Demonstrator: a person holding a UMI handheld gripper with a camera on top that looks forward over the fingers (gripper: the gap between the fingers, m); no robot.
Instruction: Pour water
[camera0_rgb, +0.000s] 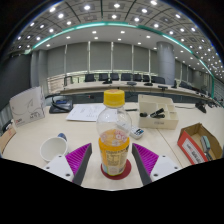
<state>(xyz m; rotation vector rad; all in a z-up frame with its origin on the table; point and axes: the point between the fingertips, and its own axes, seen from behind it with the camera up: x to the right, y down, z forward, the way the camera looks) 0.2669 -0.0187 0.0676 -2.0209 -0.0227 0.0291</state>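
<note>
A clear plastic bottle with a yellow cap and an orange label stands upright on a dark red coaster on the pale table. It stands between the fingers of my gripper, with a gap at each side. The magenta pads flank it left and right. A white cup sits on the table to the left, just beyond the left finger.
A white box stands behind the bottle to the right, and a red-edged carton lies at the far right. Papers and a leaning white card sit at the back left. Long desks and chairs fill the room behind.
</note>
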